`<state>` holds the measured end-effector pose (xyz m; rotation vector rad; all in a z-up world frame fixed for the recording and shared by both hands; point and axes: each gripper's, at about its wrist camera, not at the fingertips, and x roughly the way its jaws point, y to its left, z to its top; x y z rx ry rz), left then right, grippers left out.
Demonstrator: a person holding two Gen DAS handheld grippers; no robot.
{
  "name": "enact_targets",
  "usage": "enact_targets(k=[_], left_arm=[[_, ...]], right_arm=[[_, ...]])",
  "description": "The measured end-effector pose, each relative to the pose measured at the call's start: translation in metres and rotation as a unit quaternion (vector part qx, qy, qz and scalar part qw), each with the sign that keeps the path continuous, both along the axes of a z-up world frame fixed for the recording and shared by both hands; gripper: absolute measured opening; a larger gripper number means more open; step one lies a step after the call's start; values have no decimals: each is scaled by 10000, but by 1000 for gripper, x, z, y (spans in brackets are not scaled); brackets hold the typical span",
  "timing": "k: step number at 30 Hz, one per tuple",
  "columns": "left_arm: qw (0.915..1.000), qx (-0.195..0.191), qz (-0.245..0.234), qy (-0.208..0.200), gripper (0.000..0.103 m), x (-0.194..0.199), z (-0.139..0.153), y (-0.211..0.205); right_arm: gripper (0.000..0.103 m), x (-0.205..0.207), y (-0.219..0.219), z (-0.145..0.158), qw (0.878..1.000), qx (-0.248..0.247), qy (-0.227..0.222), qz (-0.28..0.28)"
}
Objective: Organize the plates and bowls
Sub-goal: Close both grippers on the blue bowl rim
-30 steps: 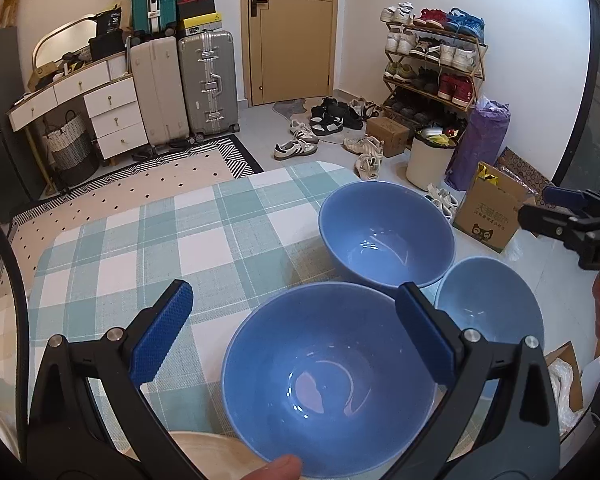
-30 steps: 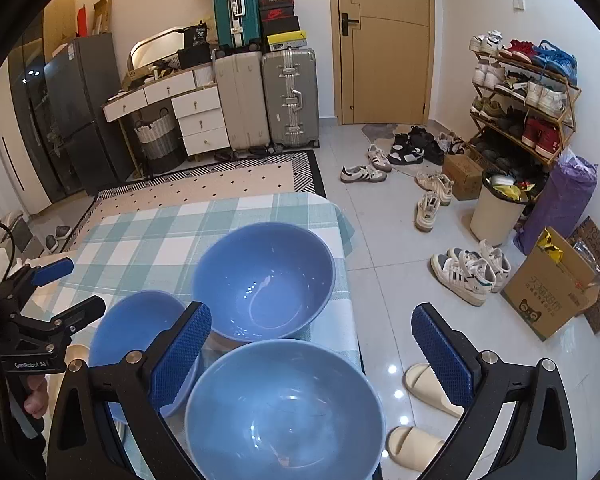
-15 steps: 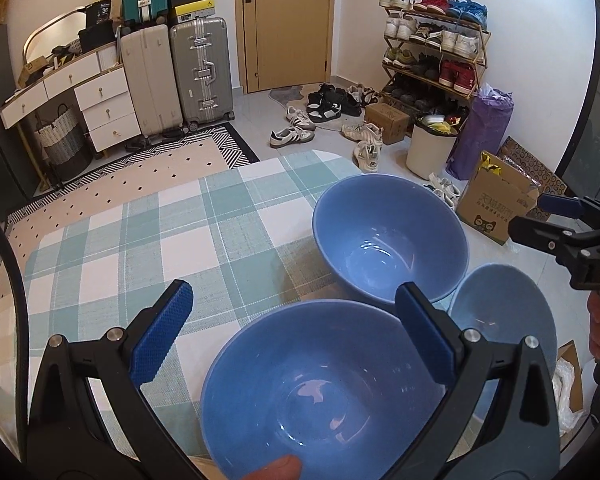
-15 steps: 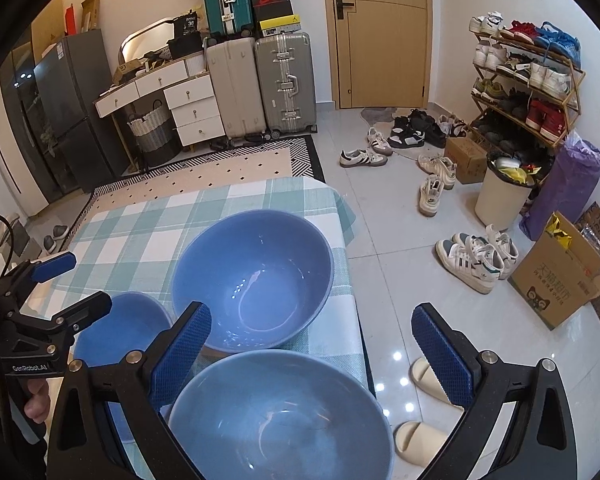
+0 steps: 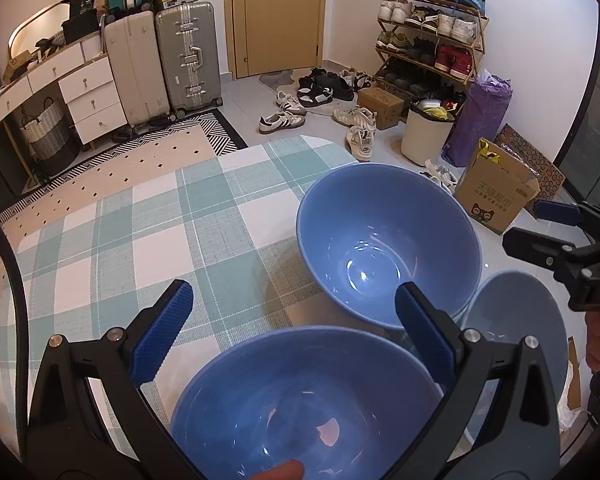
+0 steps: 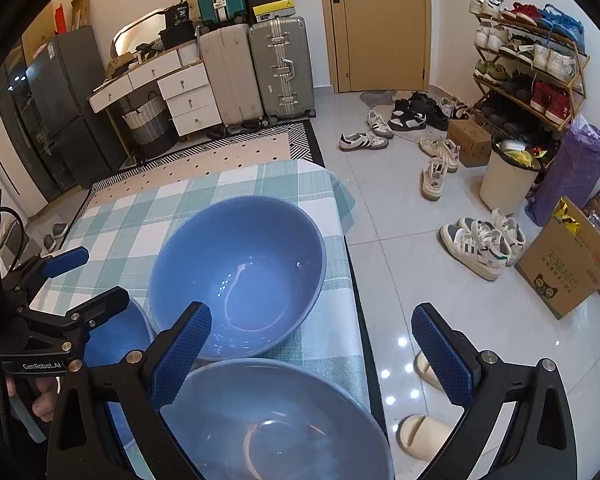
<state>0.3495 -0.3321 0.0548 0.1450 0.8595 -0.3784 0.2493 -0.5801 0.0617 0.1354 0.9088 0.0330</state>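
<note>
Three blue bowls on the checked worktop point(image 5: 148, 220). Far bowl point(image 5: 388, 240) sits at the right edge. Left claw point(image 5: 294, 330) spread wide above the near-left bowl point(image 5: 300, 400), gripping nothing. Right claw point(image 6: 312, 354) likewise spread above the near-right bowl point(image 6: 276, 424), which touches the far bowl

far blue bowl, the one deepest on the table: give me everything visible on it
The far blue bowl is a deep, round, glossy bowl, ceramic-looking, solid blue inside and out. It sits upright and empty on the checked tablecloth near the table's right edge. Light glints in its base. No claw touches it; contact with the two nearer bowls is unclear.
</note>
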Motion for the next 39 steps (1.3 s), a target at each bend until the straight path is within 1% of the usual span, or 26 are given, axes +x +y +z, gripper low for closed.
enact_targets(k=[7,12,17,22,24,27,29,31,35,39], left_arm=[[9999,93,-94,90,97,11,-12,-12],[9996,26,-110,272,93,23,-19,-16],[9993,40,-120,364,90,32,-26,-21],[9991,97,-144,387,88,37,-32,-24],[9989,115,-142,427,82,40,-36,-25],[9986,122,-129,501,77,45,-41,-25],[9984,123,-141,527,75,47,-43,-25],[9983,127,-142,546,73,49,-45,-26],[9979,100,-170,616,64,52,-48,-28],[9976,108,-226,648,55,53,-49,-33]], right_arm=[[102,13,1,-15,9998,106,144,46],[102,21,3,-21,9997,125,205,55],[100,29,5,-30,9995,120,281,65],[86,37,4,-39,9990,163,410,104],[83,40,3,-43,9987,189,463,117],[83,43,3,-49,9982,258,519,147],[79,46,2,-51,9979,292,560,170],[73,48,2,-53,9974,345,597,210],[65,51,2,-55,9976,348,567,210],[50,53,3,-56,9977,341,553,199]])
